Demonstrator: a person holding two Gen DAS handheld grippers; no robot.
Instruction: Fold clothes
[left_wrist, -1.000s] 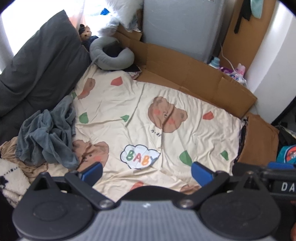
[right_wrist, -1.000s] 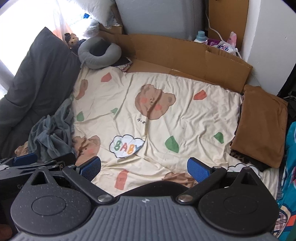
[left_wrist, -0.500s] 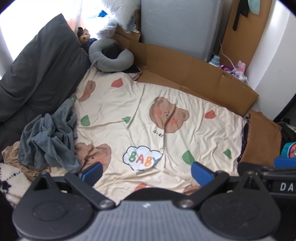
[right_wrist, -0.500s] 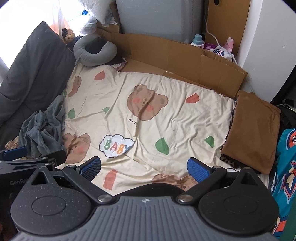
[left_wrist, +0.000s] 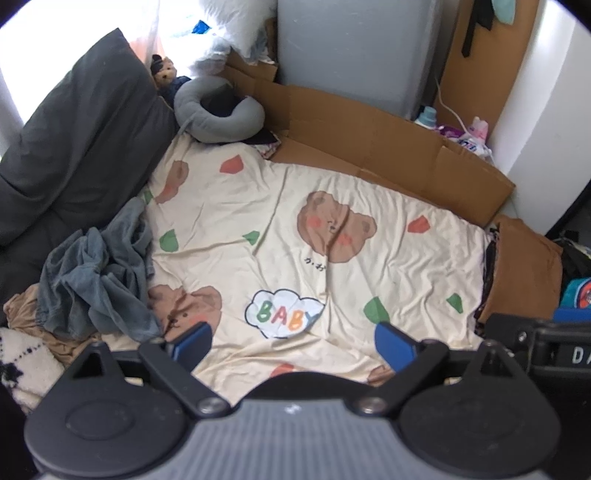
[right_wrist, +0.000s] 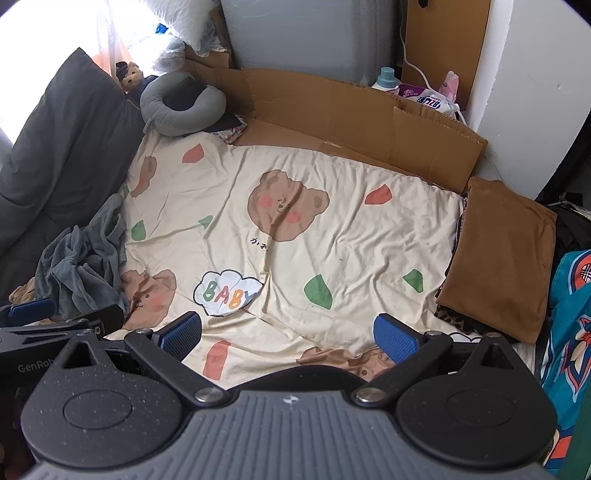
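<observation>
A crumpled grey-blue garment (left_wrist: 99, 273) lies in a heap at the bed's left edge, on top of a tan garment (left_wrist: 22, 310). A brown garment (right_wrist: 502, 258) lies folded flat at the bed's right edge, over a leopard-print piece. My left gripper (left_wrist: 292, 342) hovers above the sheet's near edge. Its jaws stand wide and are closing, with nothing between them. My right gripper (right_wrist: 288, 334) is open and empty beside it, over the same near edge. The heap (right_wrist: 81, 266) sits just beyond the left gripper's blue fingertip (right_wrist: 29, 308).
A cream bear-print sheet (left_wrist: 332, 184) covers the bed. A dark grey cushion (left_wrist: 74, 140) lines the left side, with a grey neck pillow (left_wrist: 221, 122) at the back. Cardboard (left_wrist: 369, 147) walls the far edge. Teal patterned cloth (right_wrist: 569, 332) hangs at the right.
The left gripper's blue pads have drawn slightly closer together. Both grippers stay where they were, and no garment has moved.
</observation>
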